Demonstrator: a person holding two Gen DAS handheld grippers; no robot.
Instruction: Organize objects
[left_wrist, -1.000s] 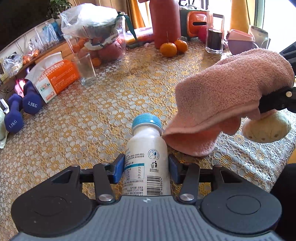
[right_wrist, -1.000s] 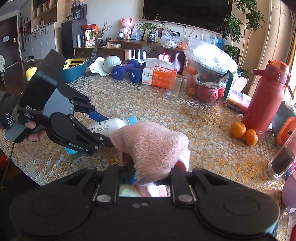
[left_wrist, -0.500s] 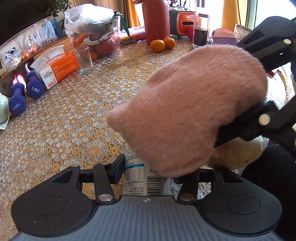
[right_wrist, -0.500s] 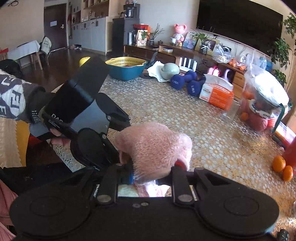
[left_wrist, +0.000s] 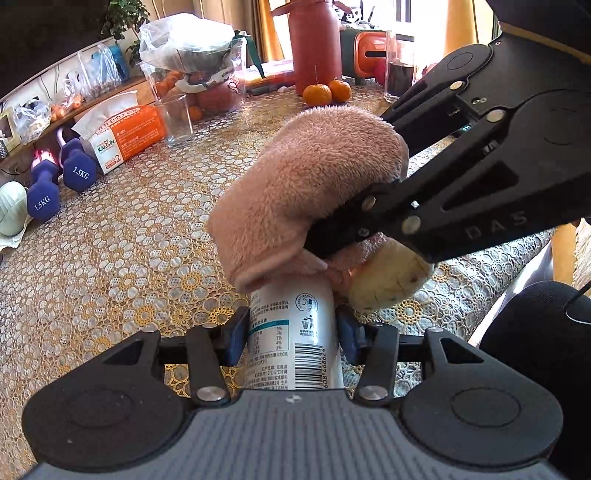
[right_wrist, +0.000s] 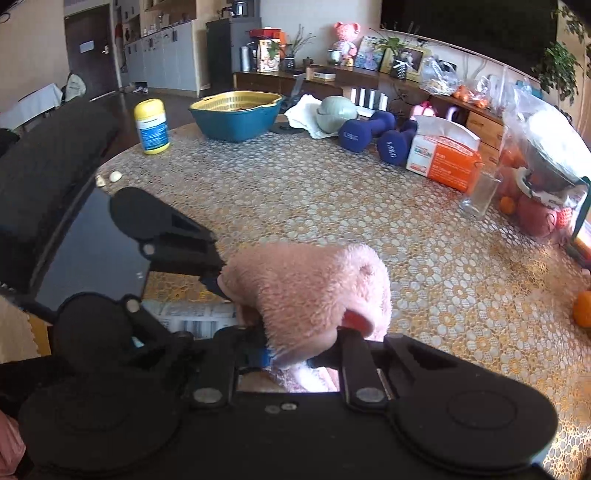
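Note:
A white bottle (left_wrist: 295, 332) with a printed label stands upright between the blue pads of my left gripper (left_wrist: 291, 330), which is shut on it. A fluffy pink towel (left_wrist: 306, 184) lies draped over the bottle's top and hides the blue cap. My right gripper (right_wrist: 295, 354) comes in from the right with its jaws closing on the towel (right_wrist: 310, 288), a fold of it pinched between the pads. In the right wrist view the left gripper (right_wrist: 218, 302) and the bottle (right_wrist: 192, 315) sit just left of the towel.
A beige rounded lump (left_wrist: 388, 280) lies by the table's near edge, under the right gripper. Farther back stand blue dumbbells (left_wrist: 59, 181), an orange tissue box (left_wrist: 122, 136), a glass (left_wrist: 177, 118), a red flask (left_wrist: 314, 40) and oranges (left_wrist: 325, 92). A teal basin (right_wrist: 236, 116) and yellow-capped jar (right_wrist: 151, 127) are far left.
My right gripper carried the pink towel leftward from beside the bottle onto its top, so the blue cap is now covered. The left gripper kept its hold on the bottle.

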